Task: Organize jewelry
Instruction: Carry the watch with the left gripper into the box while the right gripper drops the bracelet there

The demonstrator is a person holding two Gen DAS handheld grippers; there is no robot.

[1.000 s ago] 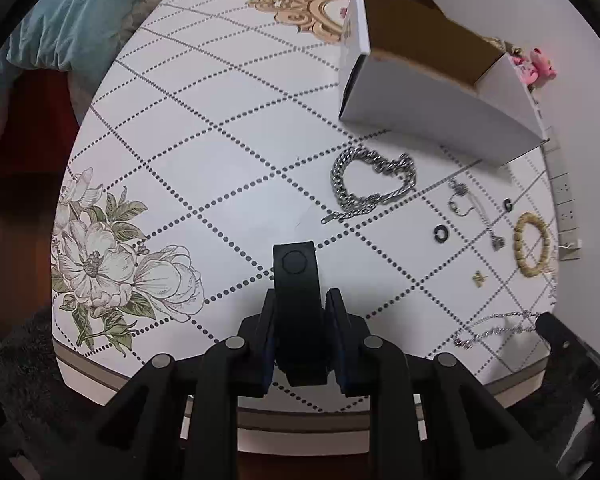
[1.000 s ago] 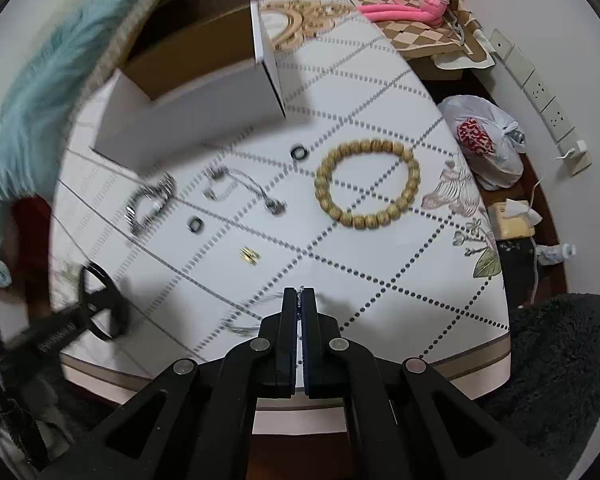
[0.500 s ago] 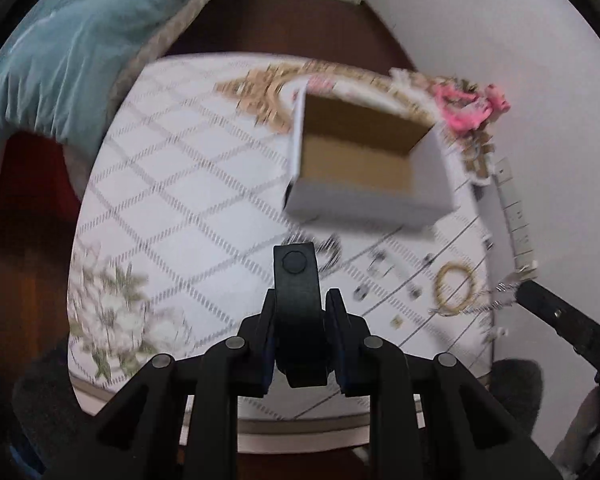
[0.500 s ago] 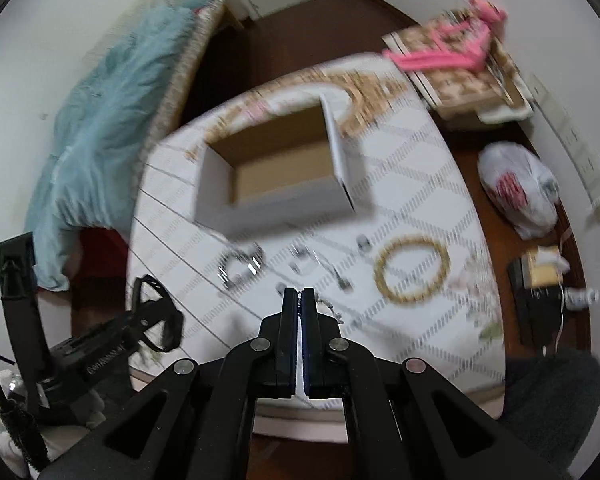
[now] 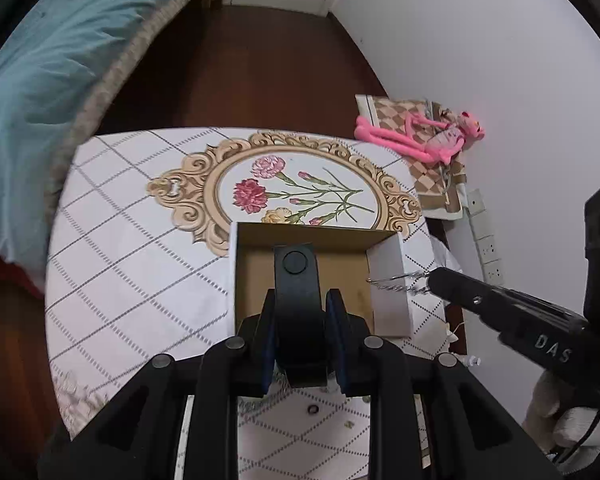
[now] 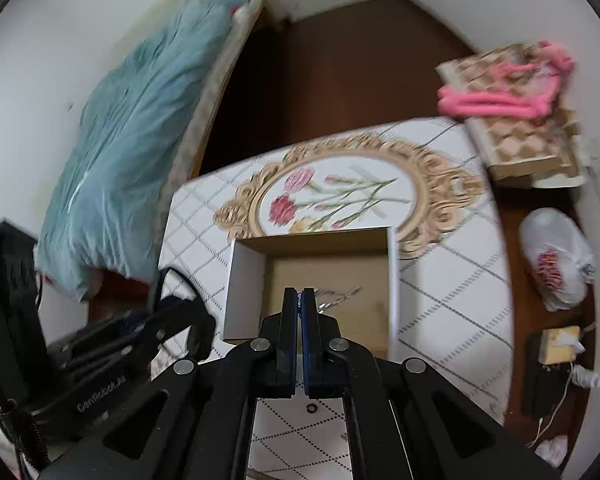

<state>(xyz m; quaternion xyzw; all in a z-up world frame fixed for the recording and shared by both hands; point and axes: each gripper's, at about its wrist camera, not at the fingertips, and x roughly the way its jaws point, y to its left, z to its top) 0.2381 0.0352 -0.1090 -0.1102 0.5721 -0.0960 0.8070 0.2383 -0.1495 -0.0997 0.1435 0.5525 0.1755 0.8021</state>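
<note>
The right gripper (image 6: 299, 294) is carrying a thin silver chain (image 6: 336, 297), its fingers pressed together on one end while the rest is dangling over the open cardboard box (image 6: 312, 280). In the left wrist view the same chain (image 5: 396, 282) is hanging at the box's 3 o'clock wall, just above the rim, so by my reading the drop has not yet happened. The box (image 5: 312, 272) is showing a bare brown floor where it can be seen, which suggests this is the first piece going in, though the left gripper is hiding part of the floor.

The left gripper (image 5: 300, 312) is holding a black, rounded strap-like piece with a round stud; its fingers are clamped on either side of it, above the box.

A small dark ring (image 5: 311, 409) and a tiny gold-coloured piece (image 5: 350, 425) are lying on the tabletop (image 5: 140, 264) at 6 o'clock from the box, so most of the sorting is probably still waiting.

The chain is looking fine, limp and glinting; the box is matte cardboard, white outside, with stiff straight walls. The tabletop is smooth and glossy, printed with dotted lattice lines and a gilt floral medallion.
</note>
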